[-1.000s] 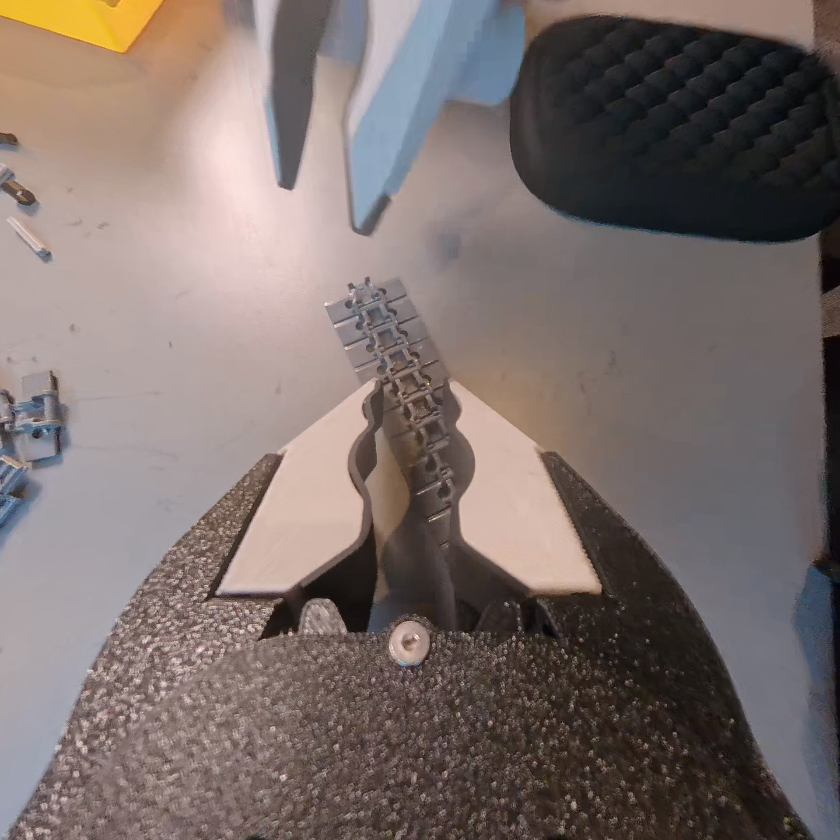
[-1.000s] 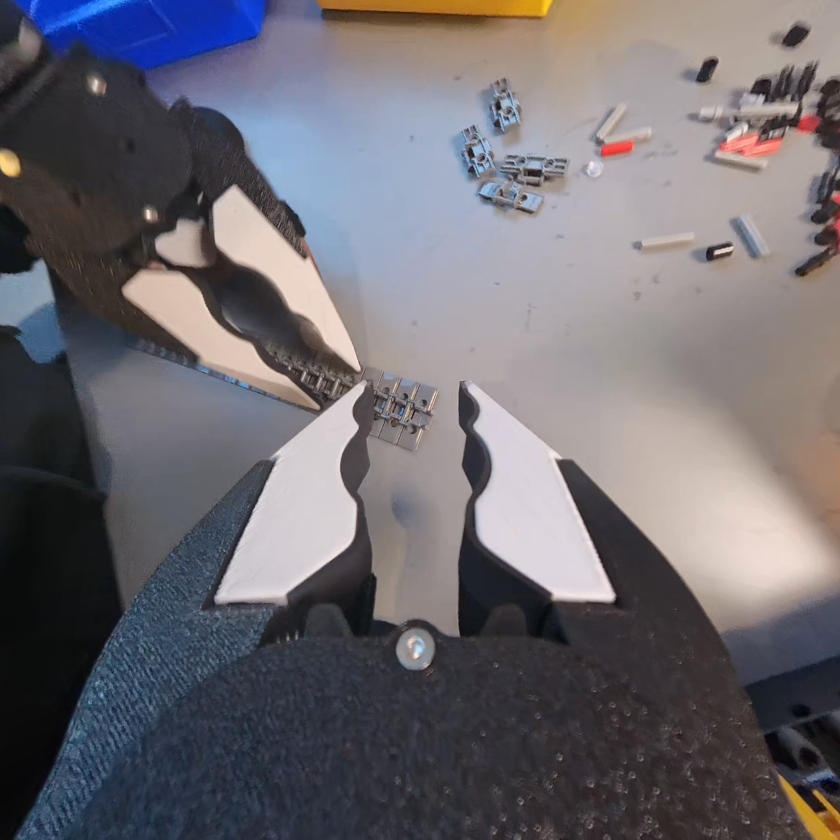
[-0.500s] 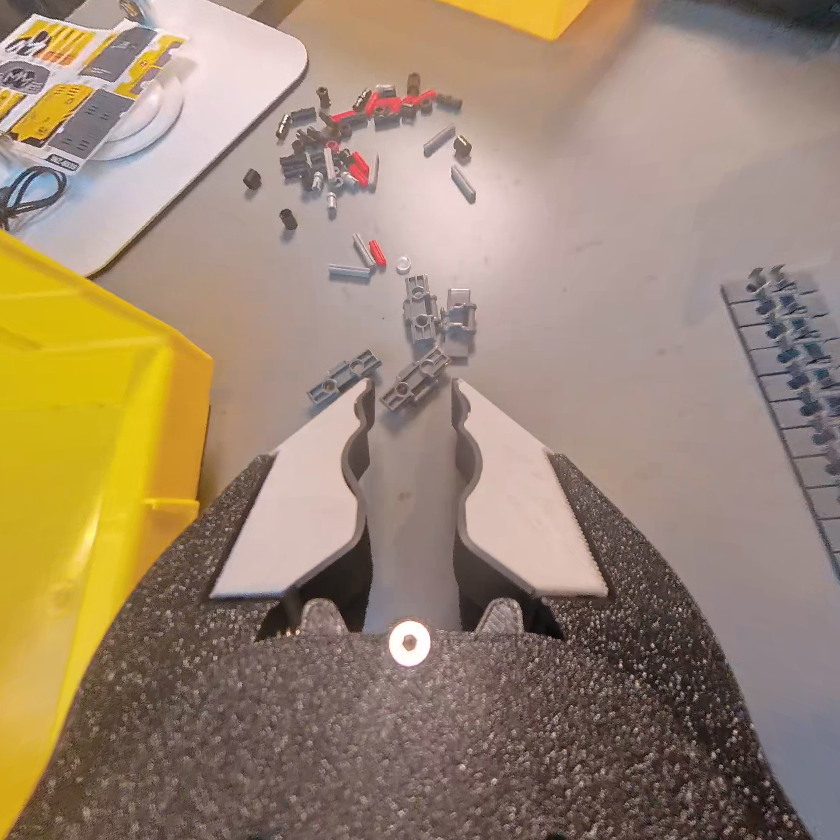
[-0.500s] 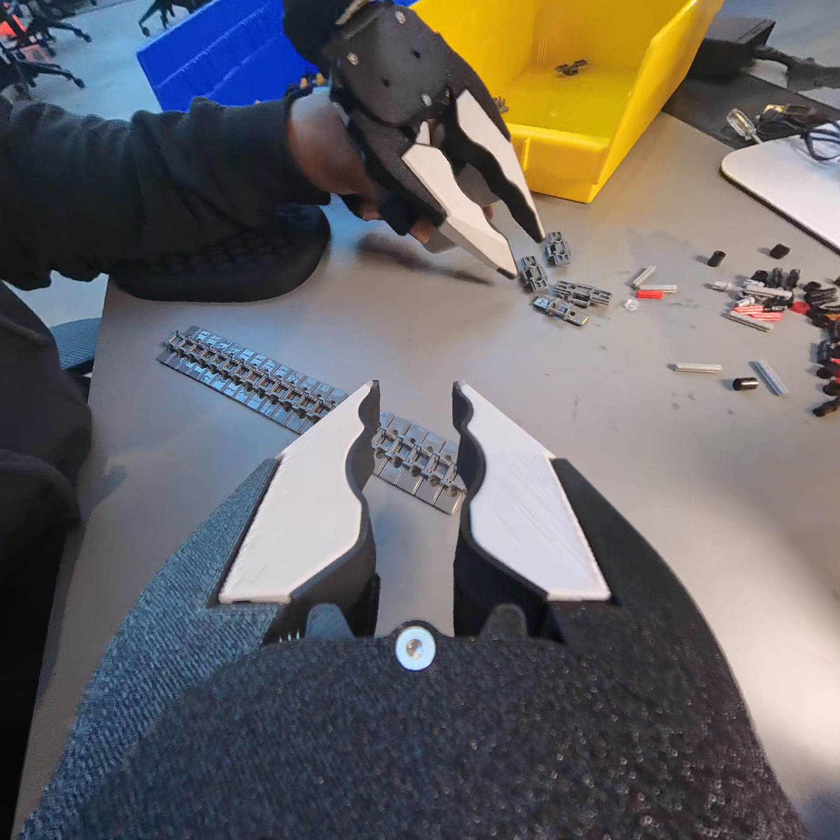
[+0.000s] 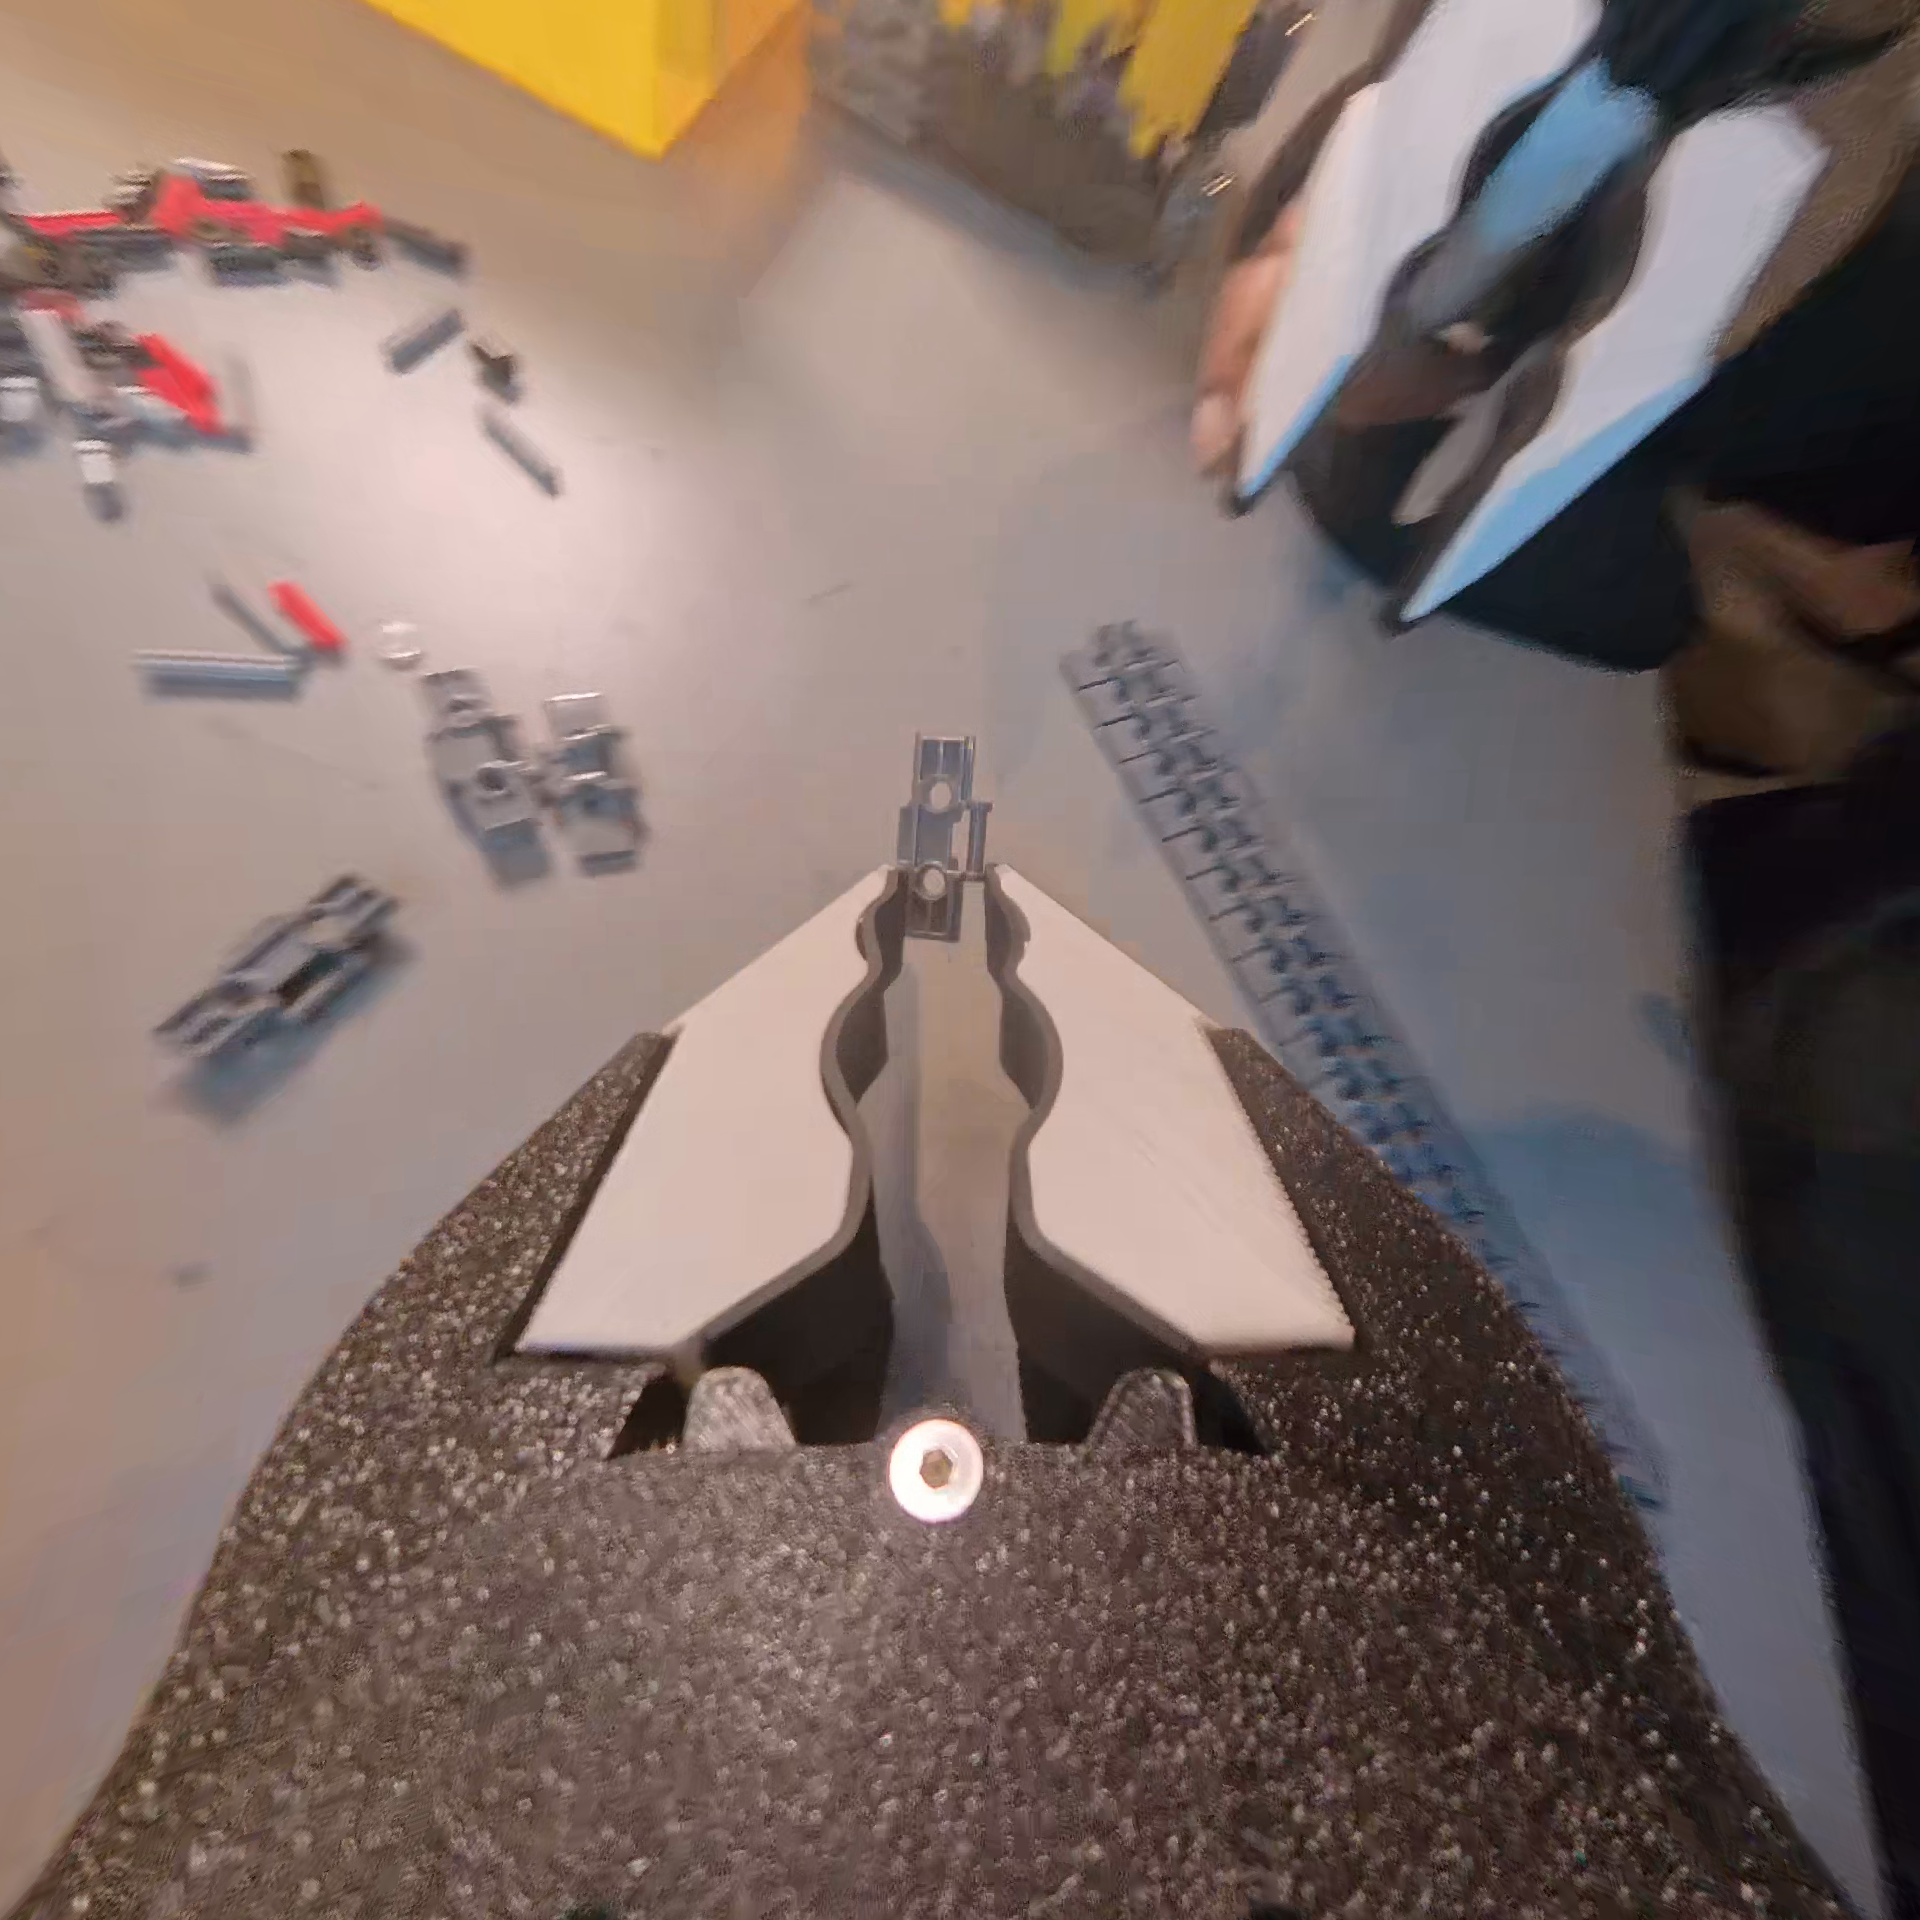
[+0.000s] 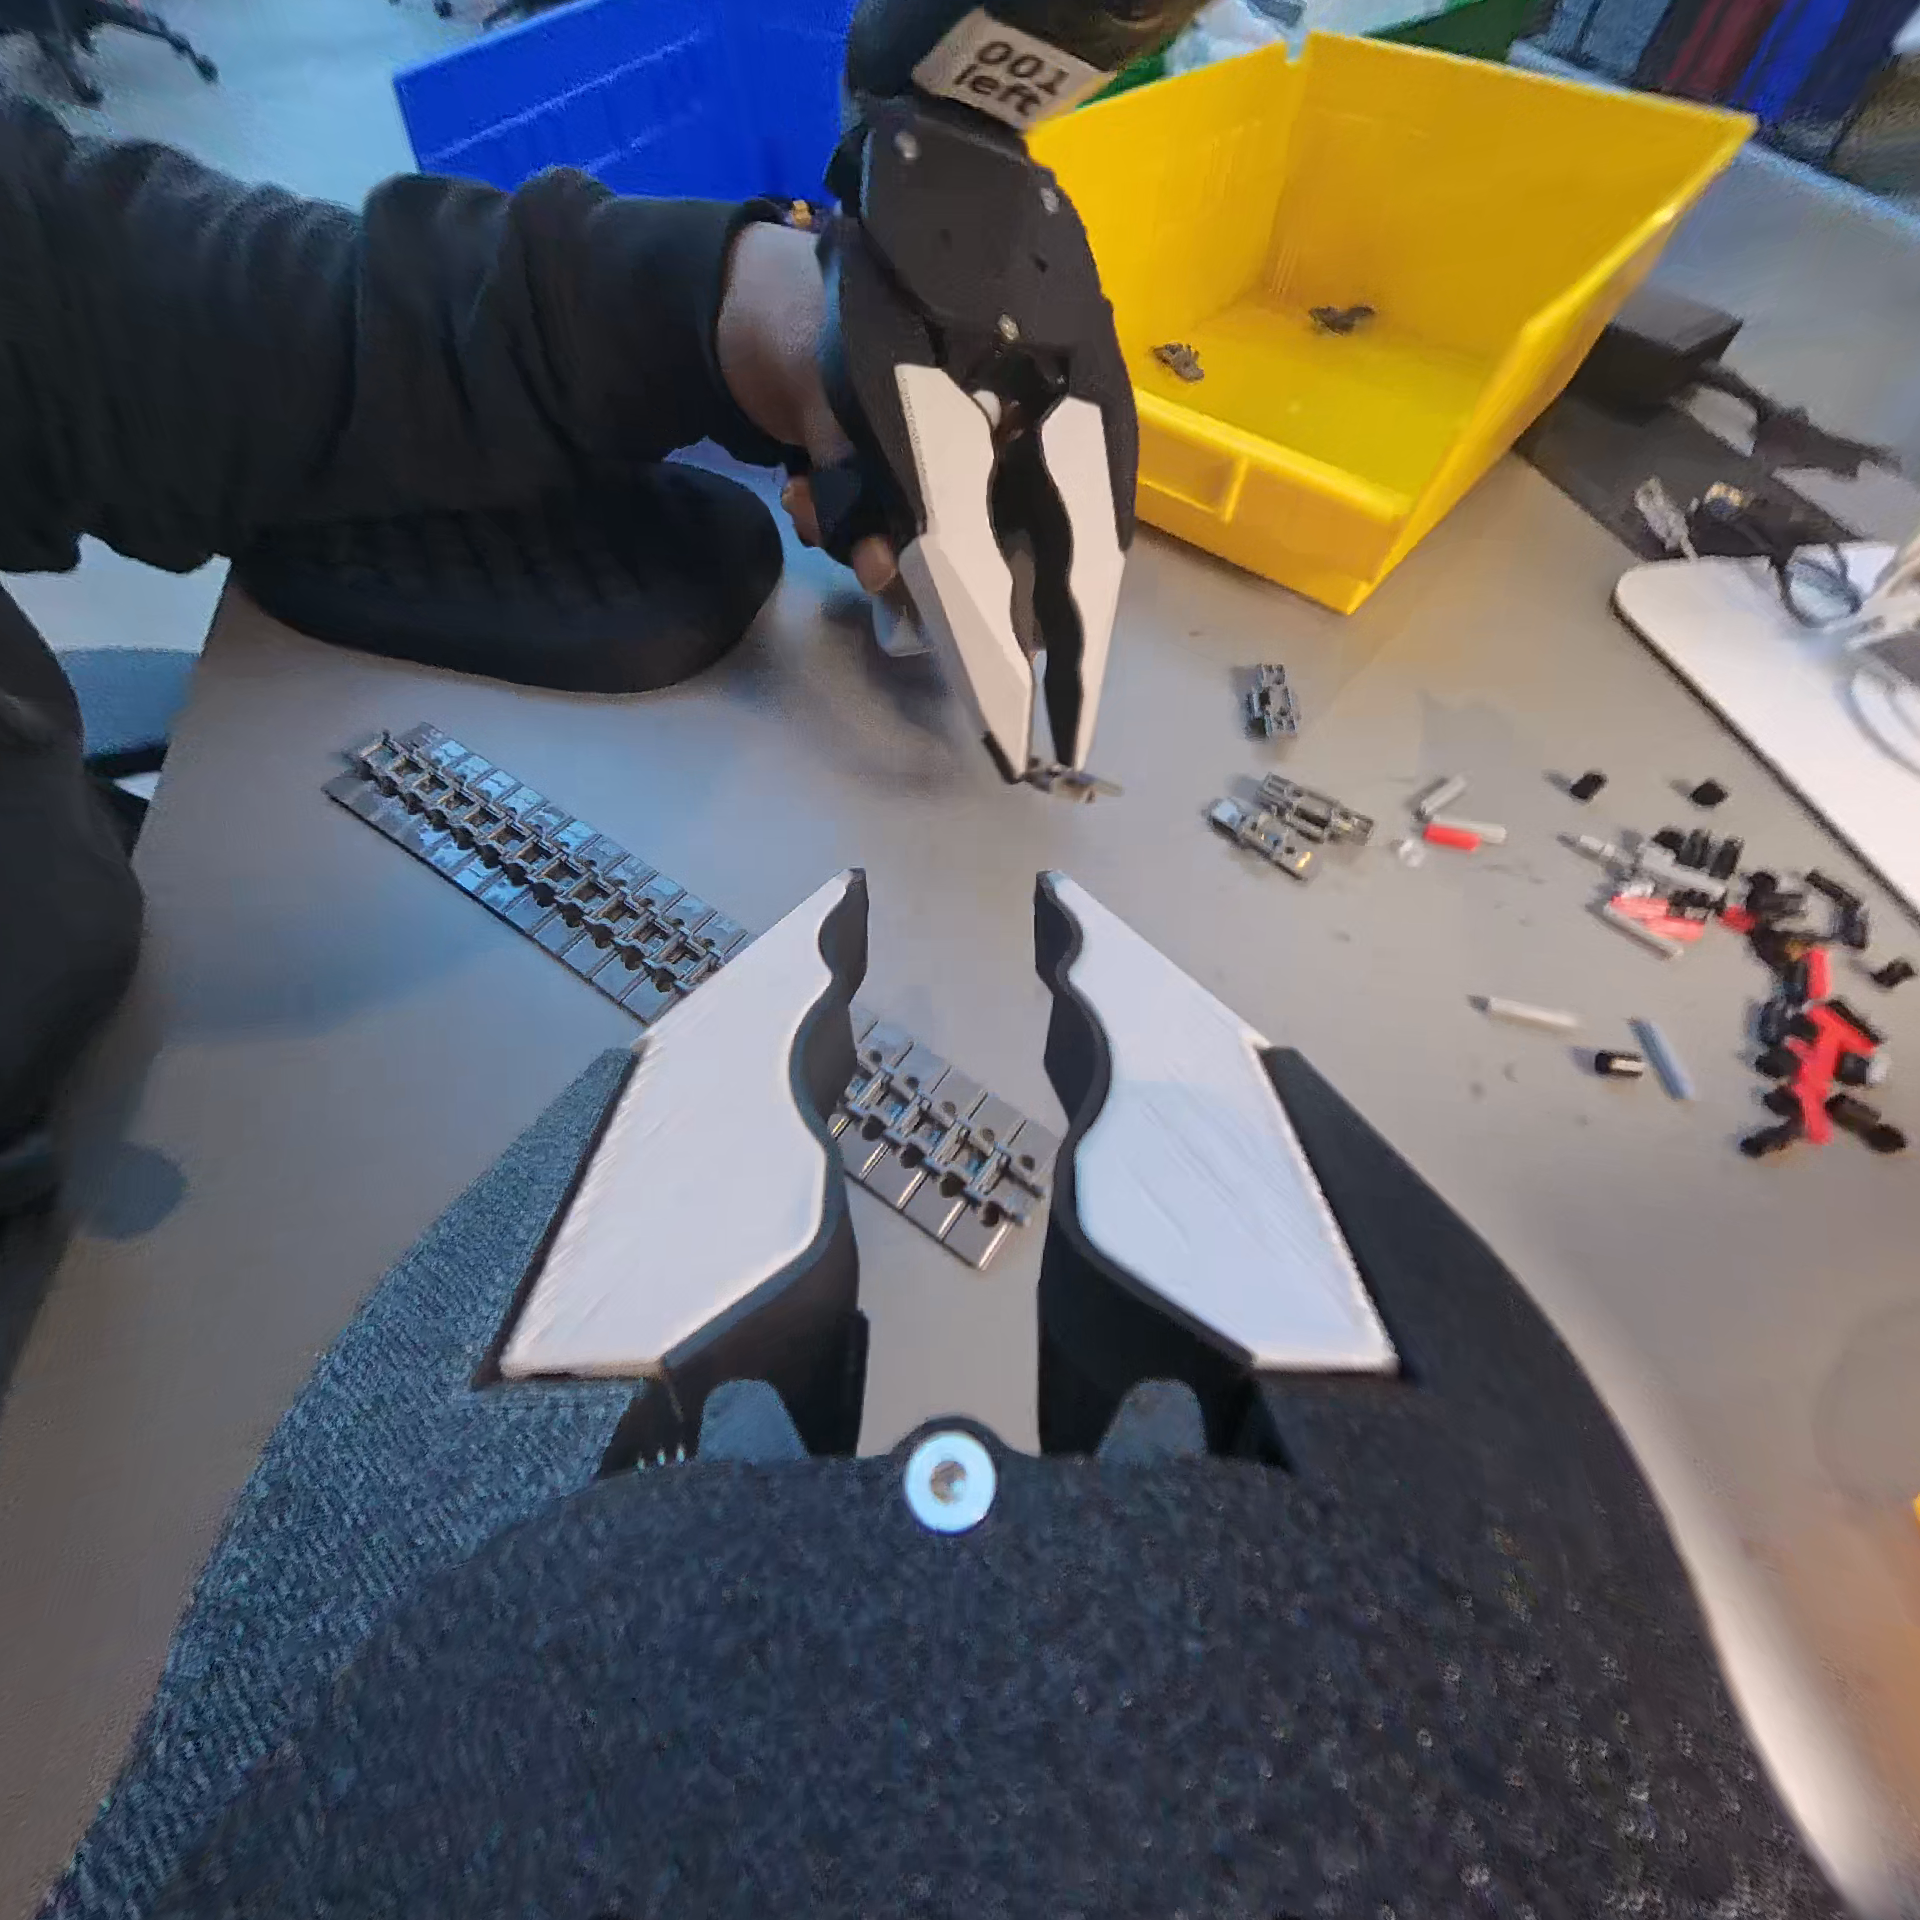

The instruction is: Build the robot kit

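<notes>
The right gripper (image 6: 951, 883) hovers, fingers apart and empty, over the near end of the long grey linked plastic track (image 6: 540, 847) lying flat on the grey table (image 6: 1247, 1195). Beyond the track, the left gripper (image 5: 940, 883) pinches a single small grey track link (image 5: 940, 805) by its end, apparently keeping its coupling end free. Farther beyond the track sit loose grey links (image 6: 1288, 821) and a yellow plastic bin (image 6: 1351, 312).
</notes>
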Demonstrator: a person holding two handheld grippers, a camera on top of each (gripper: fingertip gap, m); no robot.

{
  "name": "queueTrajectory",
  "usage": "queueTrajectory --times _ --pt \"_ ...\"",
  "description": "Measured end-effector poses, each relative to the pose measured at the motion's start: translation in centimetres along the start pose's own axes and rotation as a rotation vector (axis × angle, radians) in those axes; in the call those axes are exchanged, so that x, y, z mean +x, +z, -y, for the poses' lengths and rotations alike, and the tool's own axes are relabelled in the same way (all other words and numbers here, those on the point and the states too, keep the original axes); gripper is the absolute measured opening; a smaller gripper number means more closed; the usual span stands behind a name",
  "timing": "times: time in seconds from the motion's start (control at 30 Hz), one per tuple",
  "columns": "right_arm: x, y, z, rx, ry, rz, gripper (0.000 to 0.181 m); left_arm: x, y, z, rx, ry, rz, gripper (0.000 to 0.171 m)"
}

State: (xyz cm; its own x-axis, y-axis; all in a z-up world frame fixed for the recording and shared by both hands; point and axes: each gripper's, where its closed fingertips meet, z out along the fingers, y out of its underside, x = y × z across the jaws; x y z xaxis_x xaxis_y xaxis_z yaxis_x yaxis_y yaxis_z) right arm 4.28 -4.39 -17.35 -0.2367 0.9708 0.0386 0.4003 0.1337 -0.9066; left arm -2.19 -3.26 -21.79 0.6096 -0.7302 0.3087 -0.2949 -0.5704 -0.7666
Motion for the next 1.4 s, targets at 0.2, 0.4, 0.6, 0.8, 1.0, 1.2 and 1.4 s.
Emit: queueTrajectory --times 0.2,0.4,0.6,0.8,1.0,1.2,1.4 --pt "-2.0 1.0 0.6 -0.096 -0.377 0.049 0.037 7.7 0.6 1.2 0.028 0.001 -0.364 0.014" --pt "-4.6 1.0 0.1 -0.108 -0.414 0.174 0.015 10.7 0.9 1.7 0.063 0.004 -0.484 0.014" --pt "-5.0 0.1 0.1 -0.088 -0.114 0.266 0.008 11.1 0.5 2.3 0.115 0.04 -0.475 0.009" --pt "-4.8 -0.7 0.4 -0.101 0.151 0.336 0.008 10.9 1.2 2.5 0.126 0.157 -0.331 0.002" --pt "-3.4 -1.7 4.7 0.178 0.347 0.341 0.008 11.1 0.0 5.6 0.339 0.07 -0.336 0.002" --pt "-2.3 -2.3 6.7 0.345 0.365 0.272 0.008 11.0 -1.1 7.9 0.515 -0.042 -0.365 0.001" --pt "-2.0 -2.7 7.5 0.363 0.344 0.247 0.008 11.2 -1.6 8.8 0.595 -0.107 -0.399 0.001"
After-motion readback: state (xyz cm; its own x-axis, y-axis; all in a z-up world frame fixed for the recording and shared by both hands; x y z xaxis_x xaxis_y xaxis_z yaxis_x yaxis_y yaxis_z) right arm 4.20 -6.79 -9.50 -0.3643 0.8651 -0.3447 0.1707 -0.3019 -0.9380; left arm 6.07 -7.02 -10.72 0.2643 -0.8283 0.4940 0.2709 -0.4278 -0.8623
